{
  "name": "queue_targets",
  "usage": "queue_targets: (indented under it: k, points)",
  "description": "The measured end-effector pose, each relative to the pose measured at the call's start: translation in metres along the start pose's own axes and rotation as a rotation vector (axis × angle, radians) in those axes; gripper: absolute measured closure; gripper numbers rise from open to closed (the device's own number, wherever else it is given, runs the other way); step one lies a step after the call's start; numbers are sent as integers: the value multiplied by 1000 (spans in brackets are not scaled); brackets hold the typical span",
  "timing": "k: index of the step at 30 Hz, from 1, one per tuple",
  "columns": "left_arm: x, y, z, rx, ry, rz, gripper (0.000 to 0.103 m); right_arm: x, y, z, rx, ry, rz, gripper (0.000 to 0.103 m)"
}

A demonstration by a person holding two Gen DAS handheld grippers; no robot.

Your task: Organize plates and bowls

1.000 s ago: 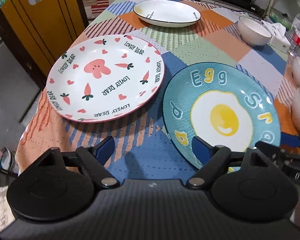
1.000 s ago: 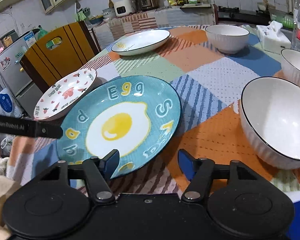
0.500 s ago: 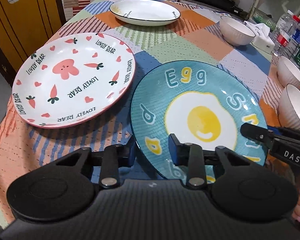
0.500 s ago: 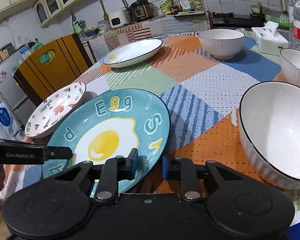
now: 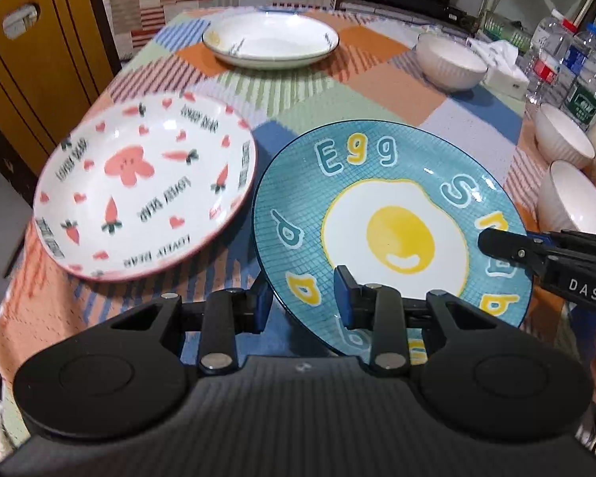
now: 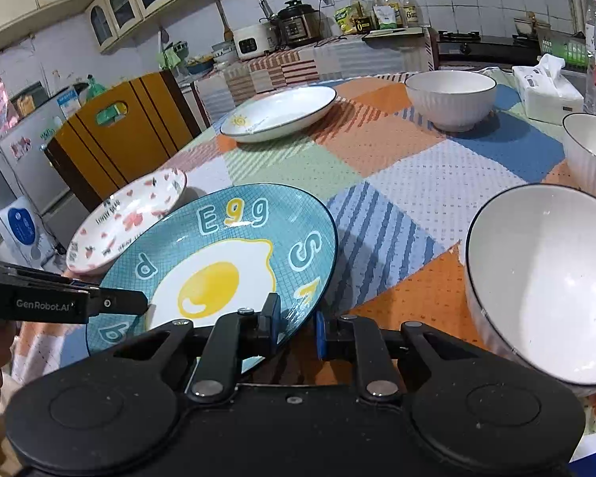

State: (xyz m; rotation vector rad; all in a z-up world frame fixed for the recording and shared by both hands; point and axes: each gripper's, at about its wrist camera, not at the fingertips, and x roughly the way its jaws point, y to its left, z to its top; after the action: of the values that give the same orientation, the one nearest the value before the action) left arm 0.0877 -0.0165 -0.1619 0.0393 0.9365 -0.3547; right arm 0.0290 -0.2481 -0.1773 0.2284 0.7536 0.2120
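Nearest, the left gripper (image 5: 302, 296) pinches the near-left rim of the teal fried-egg plate (image 5: 393, 214), one blue pad under the edge and the other on its face. The right gripper (image 6: 295, 328) clamps the same plate's near-right rim, its fingers drawn narrow on the edge. The plate looks tilted, with its near side raised above the patchwork tablecloth (image 6: 397, 167), though how far it is off the cloth cannot be told.

Just beside it on the left lies the pink carrot-and-bear plate (image 5: 145, 185), its rim almost touching the teal one. To the right, close to the right gripper, stands a large white ribbed bowl (image 6: 544, 282), with a second white bowl (image 6: 590, 151) just behind it.

Farther along the table sit a white plate with a small sun mark (image 6: 278, 113) and a third white bowl (image 6: 451, 97), well apart from each other. A tissue pack (image 6: 548, 91) and water bottles (image 5: 568, 67) stand at the far right edge.
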Motion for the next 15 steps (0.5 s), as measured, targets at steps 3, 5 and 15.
queue_targets:
  k: [3,5,15]
  points:
    - [-6,-2,12,-9,-15,-1,72,-5,1,14,-15,-16,-1,81]
    - [-9,-3,23,-6,-23,-6,72,-7,1,25,-20,-21,-1,81]
    - [13,-4,81,-69,7,-38,72,6,-14,83,-67,-6,-17,81]
